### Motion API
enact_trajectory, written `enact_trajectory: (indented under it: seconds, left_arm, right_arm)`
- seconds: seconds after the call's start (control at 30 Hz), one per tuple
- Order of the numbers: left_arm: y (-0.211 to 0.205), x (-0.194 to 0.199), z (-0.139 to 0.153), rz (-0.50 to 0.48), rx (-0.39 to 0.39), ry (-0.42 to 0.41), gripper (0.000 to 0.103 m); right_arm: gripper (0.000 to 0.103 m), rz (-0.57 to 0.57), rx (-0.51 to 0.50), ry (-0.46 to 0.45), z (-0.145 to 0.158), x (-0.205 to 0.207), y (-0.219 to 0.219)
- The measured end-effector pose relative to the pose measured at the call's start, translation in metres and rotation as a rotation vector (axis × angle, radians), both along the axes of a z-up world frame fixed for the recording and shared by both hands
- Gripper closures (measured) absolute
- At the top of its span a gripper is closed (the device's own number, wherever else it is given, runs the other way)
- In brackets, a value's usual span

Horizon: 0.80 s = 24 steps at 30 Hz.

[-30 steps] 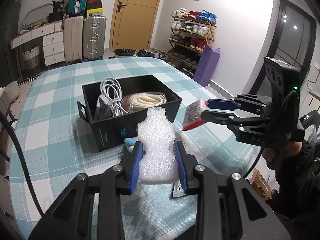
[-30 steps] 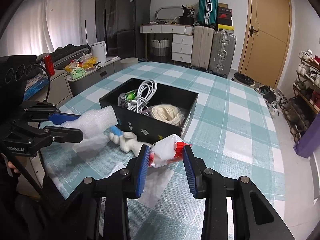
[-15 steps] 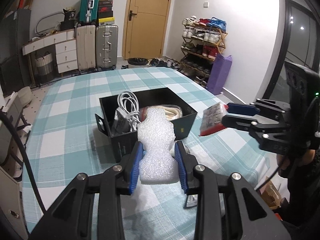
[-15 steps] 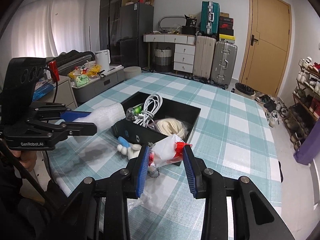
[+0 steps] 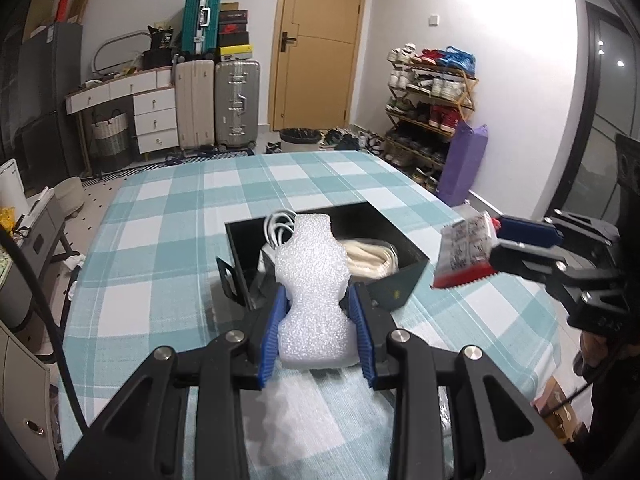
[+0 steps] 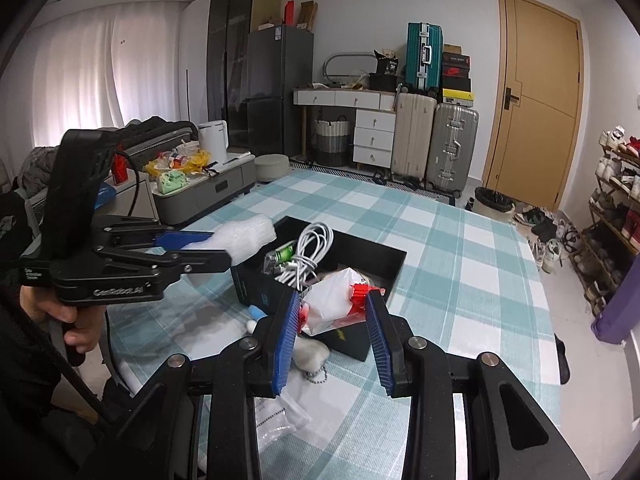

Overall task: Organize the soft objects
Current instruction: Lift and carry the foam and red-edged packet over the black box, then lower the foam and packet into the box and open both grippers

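My left gripper [image 5: 318, 312] is shut on a white foam piece [image 5: 314, 288] and holds it above the near edge of the black box [image 5: 400, 284]. It also shows in the right wrist view [image 6: 246, 236]. My right gripper [image 6: 332, 312] is shut on a red and white plastic packet [image 6: 340, 300], held above the box's near corner. The packet also shows in the left wrist view [image 5: 466, 254]. The box [image 6: 260, 284] holds a white cable [image 6: 312, 248], a cream rope coil [image 5: 370, 258] and small items.
A small white plush toy with a bead chain [image 6: 310, 354] and a clear bag [image 6: 276, 420] lie on the checked tablecloth [image 6: 460, 248] in front of the box. Suitcases [image 6: 434, 144], drawers and a shoe rack [image 5: 430, 104] stand around the room.
Both grippers have risen and moved forward with their objects. The foam and the packet now hang over the box's near side instead of in front of it.
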<state>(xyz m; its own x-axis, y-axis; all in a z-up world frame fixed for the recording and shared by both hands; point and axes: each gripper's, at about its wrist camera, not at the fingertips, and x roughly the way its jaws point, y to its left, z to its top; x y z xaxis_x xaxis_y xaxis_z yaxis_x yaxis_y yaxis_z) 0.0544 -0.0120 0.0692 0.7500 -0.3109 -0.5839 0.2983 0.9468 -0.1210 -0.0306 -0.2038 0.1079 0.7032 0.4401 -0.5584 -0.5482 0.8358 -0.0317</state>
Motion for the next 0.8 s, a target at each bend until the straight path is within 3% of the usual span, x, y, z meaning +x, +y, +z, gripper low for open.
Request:
enact_trajectory:
  seconds: [0.8]
  left_arm:
    - [-0.022,0.067,-0.016,0.012,0.043,0.002,0.071]
  right_arm:
    - [0.069,0.049,0.073,0.027,-0.009,0.052,0.014]
